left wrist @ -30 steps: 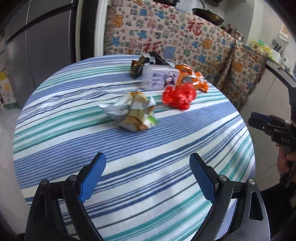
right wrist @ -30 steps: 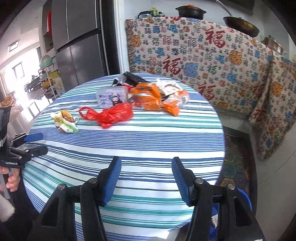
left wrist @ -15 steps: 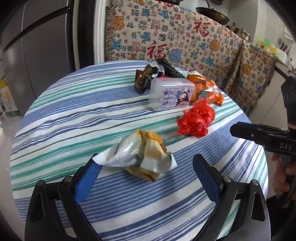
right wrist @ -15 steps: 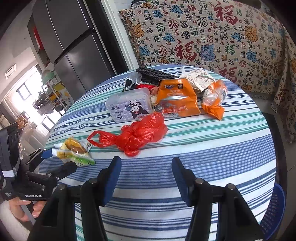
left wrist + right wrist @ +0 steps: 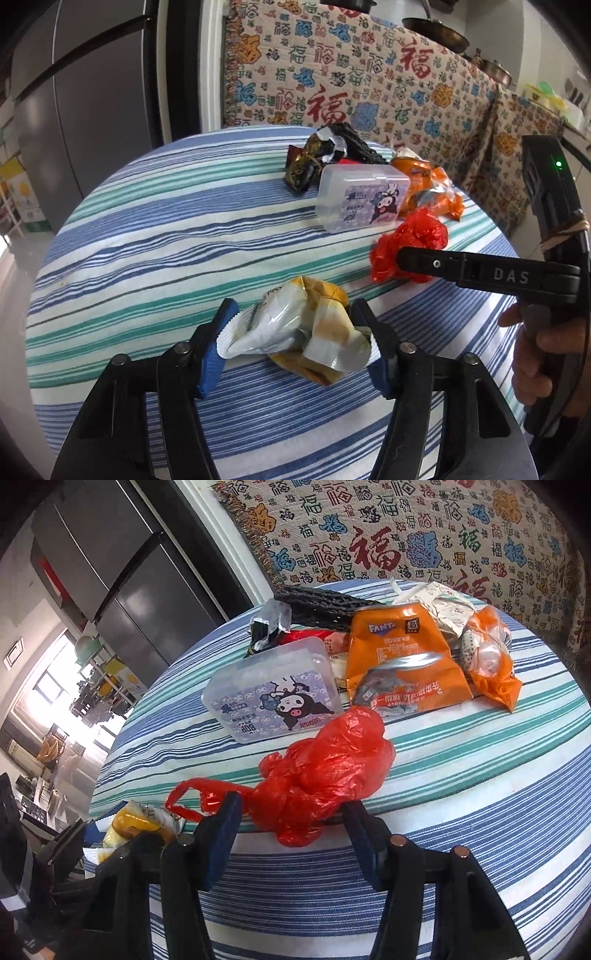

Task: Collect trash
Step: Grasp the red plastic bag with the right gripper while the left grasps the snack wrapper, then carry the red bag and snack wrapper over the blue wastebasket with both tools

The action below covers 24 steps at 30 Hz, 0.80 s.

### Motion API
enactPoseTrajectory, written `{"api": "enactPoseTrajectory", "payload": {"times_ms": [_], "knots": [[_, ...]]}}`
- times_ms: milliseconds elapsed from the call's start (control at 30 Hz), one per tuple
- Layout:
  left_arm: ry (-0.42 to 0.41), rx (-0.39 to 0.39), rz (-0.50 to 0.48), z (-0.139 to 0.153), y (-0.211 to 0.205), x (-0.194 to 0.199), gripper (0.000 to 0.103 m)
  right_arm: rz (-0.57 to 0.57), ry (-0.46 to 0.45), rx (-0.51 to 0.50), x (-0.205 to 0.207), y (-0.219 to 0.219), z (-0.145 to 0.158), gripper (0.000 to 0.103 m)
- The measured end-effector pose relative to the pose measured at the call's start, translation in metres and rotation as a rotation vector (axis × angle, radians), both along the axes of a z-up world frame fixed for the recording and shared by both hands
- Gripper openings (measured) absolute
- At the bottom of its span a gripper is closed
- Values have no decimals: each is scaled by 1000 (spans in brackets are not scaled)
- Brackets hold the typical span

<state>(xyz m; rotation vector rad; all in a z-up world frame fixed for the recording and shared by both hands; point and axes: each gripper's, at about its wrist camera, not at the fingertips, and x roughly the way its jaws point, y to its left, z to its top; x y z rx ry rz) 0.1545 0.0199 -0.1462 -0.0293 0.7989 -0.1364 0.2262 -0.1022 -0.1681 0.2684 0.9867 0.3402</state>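
Note:
A crumpled silver and yellow snack wrapper [image 5: 306,332] lies on the striped round table [image 5: 147,240]. My left gripper [image 5: 295,339] is closed on it, both blue pads touching its sides. It also shows in the right wrist view [image 5: 136,823]. A crumpled red plastic bag [image 5: 325,771] lies in front of my right gripper [image 5: 291,830], whose jaws stand open around its near end. The red bag also shows in the left wrist view [image 5: 410,243], partly behind the right gripper's finger.
Further back lie a clear plastic box with a cartoon label [image 5: 273,698], a crushed orange Fanta can [image 5: 402,657], an orange bag [image 5: 491,661], a black mesh piece [image 5: 317,605] and a dark wrapper [image 5: 306,166]. A patterned cloth [image 5: 369,81] hangs behind the table.
My left gripper moved forward and closed onto the snack wrapper. My right gripper moved forward to the red bag, its jaws still open.

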Motion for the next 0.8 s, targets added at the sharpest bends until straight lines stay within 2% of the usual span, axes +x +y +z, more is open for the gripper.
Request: {"api": "enactPoseTrajectory", "payload": {"times_ms": [67, 167, 300, 533, 800], "knots": [[-13, 12, -16, 1, -1, -3, 50, -8, -10, -26, 0, -2, 2, 44], [-20, 11, -29, 3, -1, -6, 36, 3, -16, -45, -5, -8, 8, 41], [-33, -20, -22, 7, 4, -9, 28, 43, -39, -84, -19, -16, 25, 41], [-68, -106, -16, 21, 9, -11, 25, 110, -76, -265, -53, -42, 39, 42], [-75, -146, -82, 30, -24, -15, 24, 112, -84, -301, -82, -84, 48, 42]]}}
